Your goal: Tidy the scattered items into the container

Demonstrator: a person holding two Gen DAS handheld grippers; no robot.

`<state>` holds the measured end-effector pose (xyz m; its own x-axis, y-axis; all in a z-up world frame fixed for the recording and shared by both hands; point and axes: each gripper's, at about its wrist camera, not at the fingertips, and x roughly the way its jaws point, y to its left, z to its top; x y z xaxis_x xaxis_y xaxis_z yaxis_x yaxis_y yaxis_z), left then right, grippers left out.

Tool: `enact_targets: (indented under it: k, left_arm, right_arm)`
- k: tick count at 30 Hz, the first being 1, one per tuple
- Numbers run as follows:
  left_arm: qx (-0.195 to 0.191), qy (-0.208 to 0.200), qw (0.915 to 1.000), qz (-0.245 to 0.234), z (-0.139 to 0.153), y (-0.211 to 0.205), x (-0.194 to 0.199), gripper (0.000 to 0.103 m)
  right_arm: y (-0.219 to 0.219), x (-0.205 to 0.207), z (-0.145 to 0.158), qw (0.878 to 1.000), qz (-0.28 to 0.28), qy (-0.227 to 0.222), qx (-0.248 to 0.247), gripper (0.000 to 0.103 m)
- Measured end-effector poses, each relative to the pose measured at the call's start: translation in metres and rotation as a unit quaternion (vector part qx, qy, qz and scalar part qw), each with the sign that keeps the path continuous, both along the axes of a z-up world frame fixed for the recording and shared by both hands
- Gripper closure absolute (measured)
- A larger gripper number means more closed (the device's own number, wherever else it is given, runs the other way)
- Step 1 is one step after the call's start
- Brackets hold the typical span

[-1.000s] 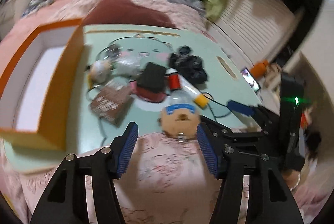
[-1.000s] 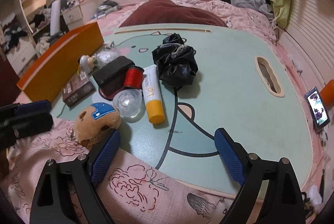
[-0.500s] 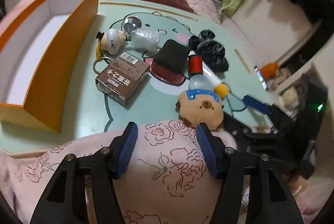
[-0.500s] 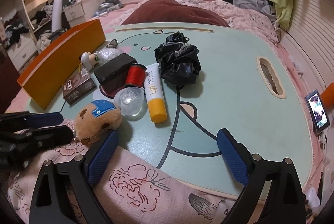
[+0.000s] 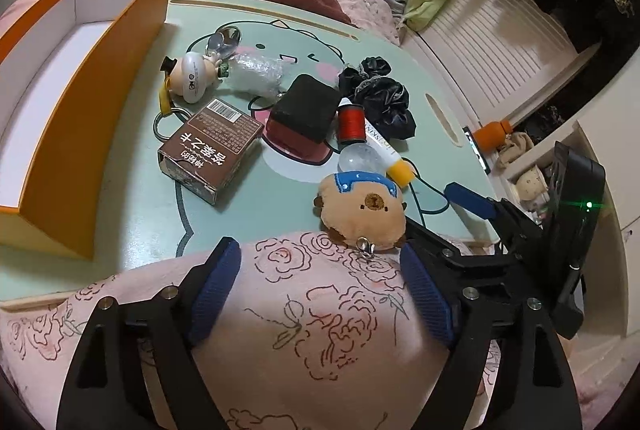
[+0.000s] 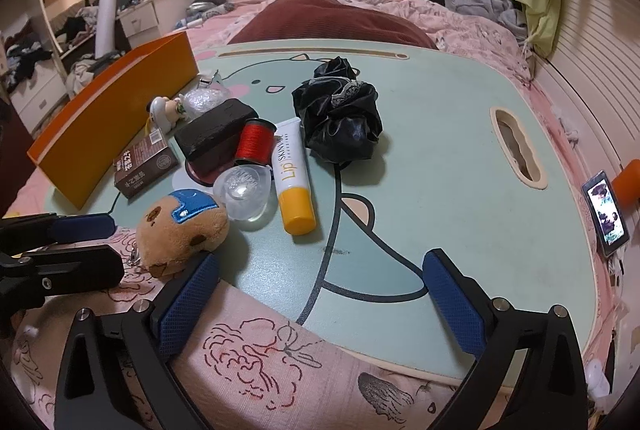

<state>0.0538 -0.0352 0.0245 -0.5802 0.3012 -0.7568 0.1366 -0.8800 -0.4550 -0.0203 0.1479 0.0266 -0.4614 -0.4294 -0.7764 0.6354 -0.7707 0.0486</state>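
Observation:
Scattered on the mint lap table [image 6: 440, 149] are a brown carton [image 5: 208, 149], a black case [image 5: 306, 107], a red thread spool [image 6: 253, 141], a lip-balm tube [image 6: 292, 173], a clear dome [image 6: 242, 189], a black scrunchie [image 6: 340, 121] and a figurine keychain [image 5: 192, 73]. A bear plush [image 5: 362, 207] lies at the near edge. The orange box [image 5: 80, 101] stands at the left. My left gripper [image 5: 320, 250] hangs over the pink blanket just short of the plush, its jaws opening with nothing between them. My right gripper [image 6: 320, 260] is opening too, empty, its left finger beside the plush.
A pink flowered blanket [image 5: 312, 318] covers the table's near edge. A phone [image 6: 606, 218] and an orange bottle [image 5: 494, 131] lie off the right side. A maroon pillow [image 6: 332, 17] and piled clothes sit behind the table.
The left gripper has sunk towards the blanket and rolled, and its jaws have spread wider. The right gripper stayed in place while its jaws widened.

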Motion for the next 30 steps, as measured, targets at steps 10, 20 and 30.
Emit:
enact_targets:
  k: [10,20,30]
  left_arm:
    - [0.01,0.004,0.9999,-0.001,-0.001,-0.0021,0.0008,0.019]
    - [0.01,0.005,0.9999,-0.001,-0.0017,-0.0012,0.0005,0.019]
    - [0.01,0.005,0.9999,-0.001,-0.0022,-0.0015,0.001,0.019]
  right_arm:
    - [0.0001,0.0,0.0,1.0,0.0,0.0,0.0,0.001]
    - [0.0001,-0.0002,0.0001,1.0,0.0,0.0,0.0,0.001]
    - [0.0001,-0.0004,0.0001,1.0,0.0,0.0,0.0,0.001]
